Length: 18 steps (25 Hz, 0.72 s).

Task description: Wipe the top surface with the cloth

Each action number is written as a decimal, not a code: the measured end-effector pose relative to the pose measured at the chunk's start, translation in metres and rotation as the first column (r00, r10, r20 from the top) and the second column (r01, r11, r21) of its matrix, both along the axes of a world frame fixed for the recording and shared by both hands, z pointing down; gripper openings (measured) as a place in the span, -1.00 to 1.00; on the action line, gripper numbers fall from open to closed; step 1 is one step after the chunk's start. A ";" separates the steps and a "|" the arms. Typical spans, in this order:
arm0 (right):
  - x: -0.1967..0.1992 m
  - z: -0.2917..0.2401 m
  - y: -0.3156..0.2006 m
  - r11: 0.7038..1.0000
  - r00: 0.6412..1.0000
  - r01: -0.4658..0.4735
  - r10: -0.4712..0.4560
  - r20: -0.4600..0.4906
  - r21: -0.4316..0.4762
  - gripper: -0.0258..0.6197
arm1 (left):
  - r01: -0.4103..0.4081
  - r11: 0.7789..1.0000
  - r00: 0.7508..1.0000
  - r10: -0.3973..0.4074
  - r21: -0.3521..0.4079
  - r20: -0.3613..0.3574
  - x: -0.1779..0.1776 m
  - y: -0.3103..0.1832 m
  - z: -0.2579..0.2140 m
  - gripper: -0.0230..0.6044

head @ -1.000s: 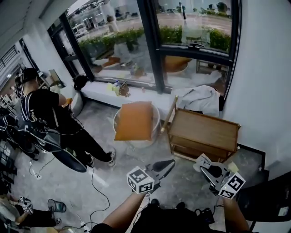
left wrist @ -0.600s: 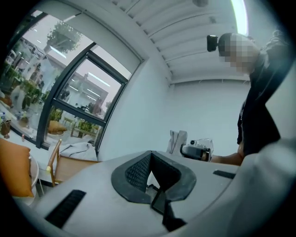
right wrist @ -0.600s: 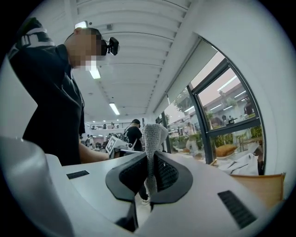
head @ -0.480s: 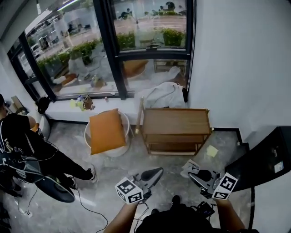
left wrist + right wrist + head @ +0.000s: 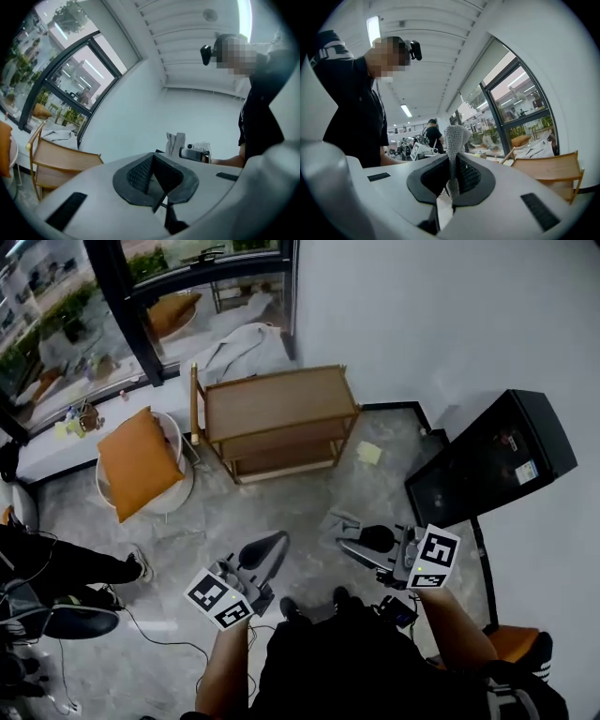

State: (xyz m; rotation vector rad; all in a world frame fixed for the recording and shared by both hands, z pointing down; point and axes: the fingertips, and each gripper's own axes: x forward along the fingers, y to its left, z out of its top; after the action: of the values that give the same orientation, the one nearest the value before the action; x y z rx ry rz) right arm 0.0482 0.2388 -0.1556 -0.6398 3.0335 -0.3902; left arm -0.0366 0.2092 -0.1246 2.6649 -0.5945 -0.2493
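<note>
1. Pinching the grey cloth (image 5: 454,136), the right gripper (image 5: 452,178) hangs well apart from the wooden shelf (image 5: 277,399);
2. the left gripper (image 5: 157,180) has its jaws together on nothing;
3. the label on the black cabinet (image 5: 487,460) is too small to read.

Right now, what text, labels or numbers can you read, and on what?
None readable.
Stickers on the black cabinet: too small to read.
Marker cube on the left hand-held gripper, marker cube on the right hand-held gripper: square patterns, no words.
Yellow note: no legible writing.
</note>
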 end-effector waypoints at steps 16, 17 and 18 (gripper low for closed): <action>0.040 0.005 0.042 0.989 0.988 0.150 -0.149 0.040 -0.009 -0.82 | 0.001 0.999 0.991 -0.006 0.035 0.135 0.065 0.029 -0.012 -0.89; 0.039 0.002 0.042 0.988 0.987 0.156 -0.157 0.028 0.006 -0.82 | 0.001 0.999 0.990 -0.008 0.046 0.143 0.066 0.027 -0.016 -0.89; 0.038 -0.002 0.043 0.986 0.986 0.163 -0.164 0.022 0.018 -0.82 | 0.008 0.998 0.988 -0.017 0.057 0.157 0.067 0.026 -0.019 -0.89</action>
State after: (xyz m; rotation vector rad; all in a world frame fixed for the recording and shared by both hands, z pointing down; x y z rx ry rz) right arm 0.0861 0.2818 -0.1579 -0.3832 3.0733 -0.3732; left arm 0.0300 0.2351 -0.1431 2.7535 -0.6616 -0.0601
